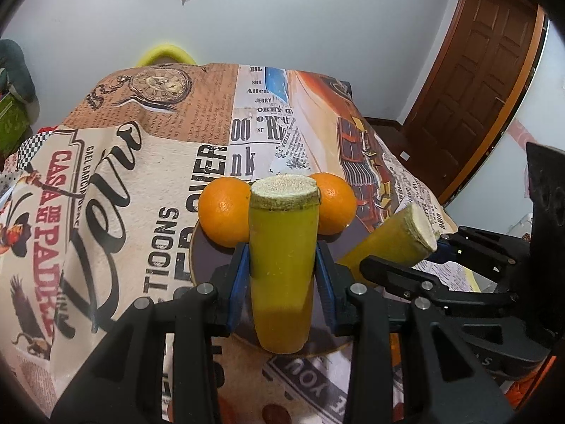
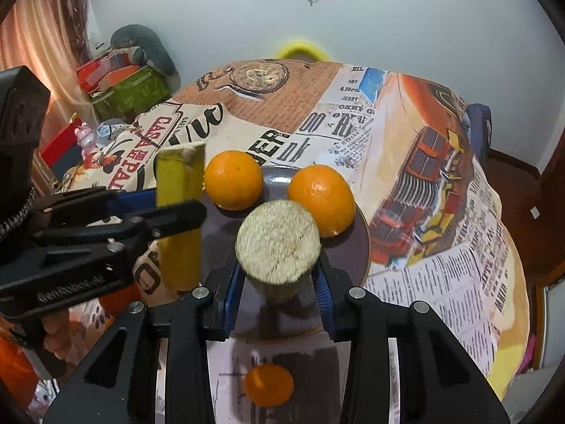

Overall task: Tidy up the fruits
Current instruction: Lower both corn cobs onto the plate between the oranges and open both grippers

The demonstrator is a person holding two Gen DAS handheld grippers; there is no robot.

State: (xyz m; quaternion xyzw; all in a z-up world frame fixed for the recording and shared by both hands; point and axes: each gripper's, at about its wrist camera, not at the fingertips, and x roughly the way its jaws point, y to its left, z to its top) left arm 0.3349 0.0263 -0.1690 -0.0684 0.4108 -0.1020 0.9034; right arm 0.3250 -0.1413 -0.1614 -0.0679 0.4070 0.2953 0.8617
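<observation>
Both grippers clamp yellow fibrous-ended sugarcane cylinders: left gripper holds its cylinder upright; right gripper tilts its cylinder toward 12 o'clock, over dark round plate.

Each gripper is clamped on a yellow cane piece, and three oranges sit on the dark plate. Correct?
Not quite: the right wrist view shows two oranges on the dark plate; a third orange lies off it on the cloth. Both grippers do hold cane pieces.

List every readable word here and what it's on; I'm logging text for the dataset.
"CASA DE PADRE": tablecloth, left side.
"JERRY": tablecloth newsprint panel.
"YOU": upside down, tablecloth near edge.
"GenRobot": left gripper body, blurred.
Fine newsprint columns: too small to read.
Sugarcane pieces, oranges, plate: no text.
</observation>
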